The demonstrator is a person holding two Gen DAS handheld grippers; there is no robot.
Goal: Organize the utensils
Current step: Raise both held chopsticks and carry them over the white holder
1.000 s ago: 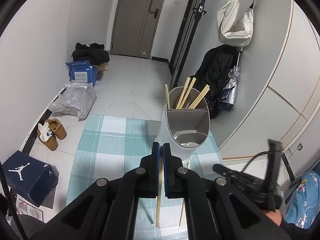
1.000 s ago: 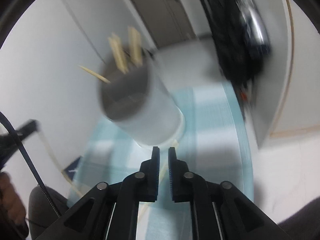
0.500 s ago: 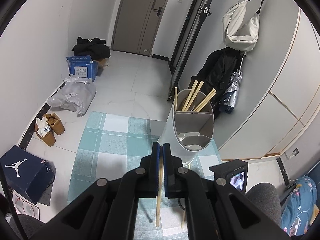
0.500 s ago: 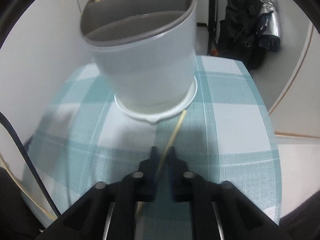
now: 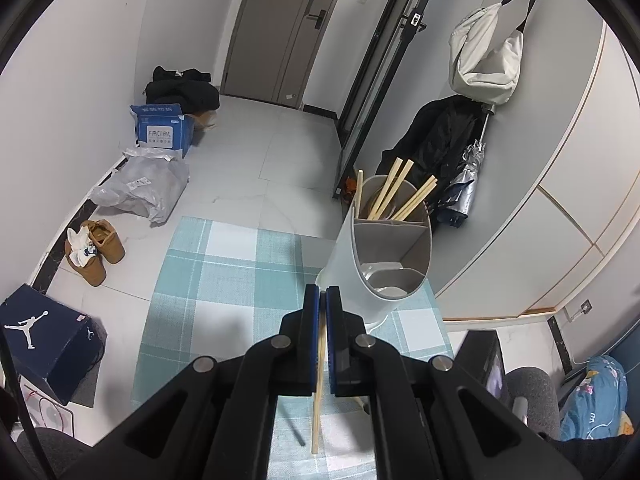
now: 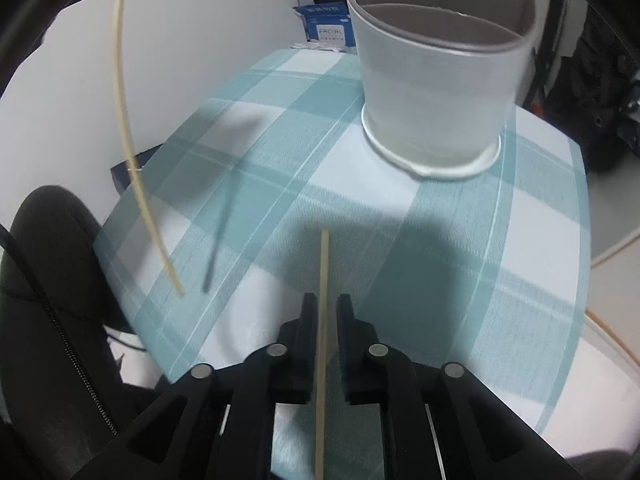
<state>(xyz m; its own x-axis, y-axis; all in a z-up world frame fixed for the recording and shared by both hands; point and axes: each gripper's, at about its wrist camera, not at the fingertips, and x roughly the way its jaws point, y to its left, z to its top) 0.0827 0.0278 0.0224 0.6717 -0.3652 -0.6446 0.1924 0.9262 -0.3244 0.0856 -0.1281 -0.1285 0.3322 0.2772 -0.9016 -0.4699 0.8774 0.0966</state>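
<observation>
The left gripper [image 5: 323, 294] is clamped on a wooden chopstick [image 5: 318, 392] that hangs down between its fingers above the checked desk [image 5: 208, 280]. The right gripper [image 6: 323, 304] stands parted around a second chopstick [image 6: 322, 280] lying on the cloth, not yet pinching it. Beyond stands the divided white utensil holder [image 5: 380, 248], with several chopsticks [image 5: 400, 196] upright in its far compartment.

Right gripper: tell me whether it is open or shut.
Open. The right gripper has a clear gap between its fingers; the chopstick on the tablecloth lies between them, unpinched.
</observation>
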